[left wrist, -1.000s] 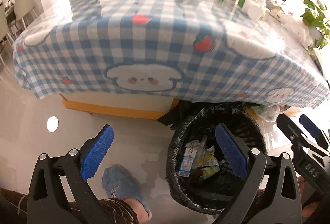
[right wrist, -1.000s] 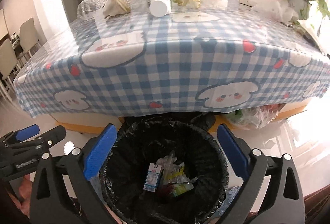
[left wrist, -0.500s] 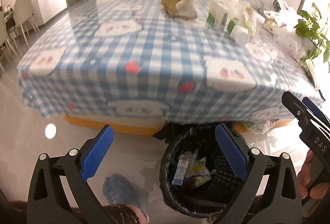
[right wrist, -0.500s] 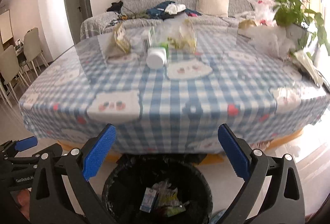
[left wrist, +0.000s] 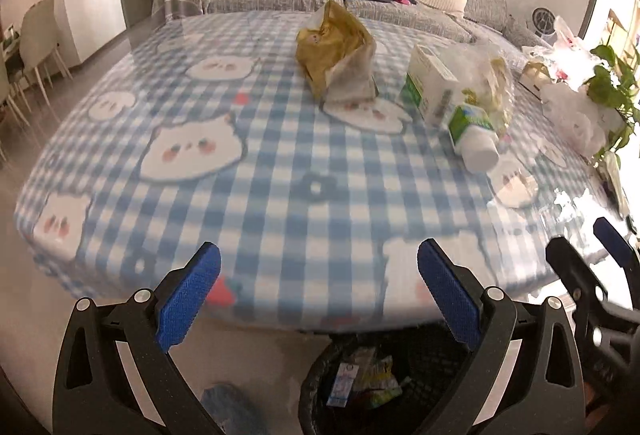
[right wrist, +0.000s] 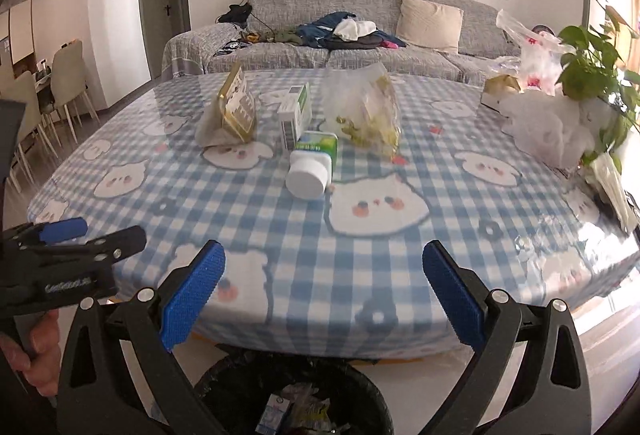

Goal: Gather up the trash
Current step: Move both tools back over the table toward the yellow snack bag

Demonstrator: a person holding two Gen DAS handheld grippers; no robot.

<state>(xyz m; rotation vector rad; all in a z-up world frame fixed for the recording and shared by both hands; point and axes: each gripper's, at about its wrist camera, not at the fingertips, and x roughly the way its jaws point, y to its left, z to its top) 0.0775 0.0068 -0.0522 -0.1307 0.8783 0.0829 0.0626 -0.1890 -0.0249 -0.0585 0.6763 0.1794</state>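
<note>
Nearest, both claws are spread wide with nothing between their blue pads: the left claw [left wrist: 318,299] and the right claw [right wrist: 324,295] hang just short of the near edge of the surface [right wrist: 304,275]. Below them a black-lined trash bin [right wrist: 372,399] stands on the floor, tucked partly under the overhanging blue checked cloth; its lower half is cut off by the frame, and only a small carton and crumpled wrappers [left wrist: 366,381] show inside. A hand [right wrist: 32,351] grips the left tool's handle at the edge of the right view, mostly out of frame.

Farther in, the trash lies clustered mid-surface. A white bottle with a green label [right wrist: 312,165] lies on its side, cap toward the claws. Just behind it a white-and-green carton [right wrist: 295,115] lies tilted. To the left a crumpled tan paper bag [right wrist: 230,111] stands up; to the right a clear plastic bag [right wrist: 366,111] holds something yellowish, too blurred to identify. At the far right edge, white plastic bags [right wrist: 548,127] sit heaped beside a leafy plant [right wrist: 592,67], partly cropped.
</note>
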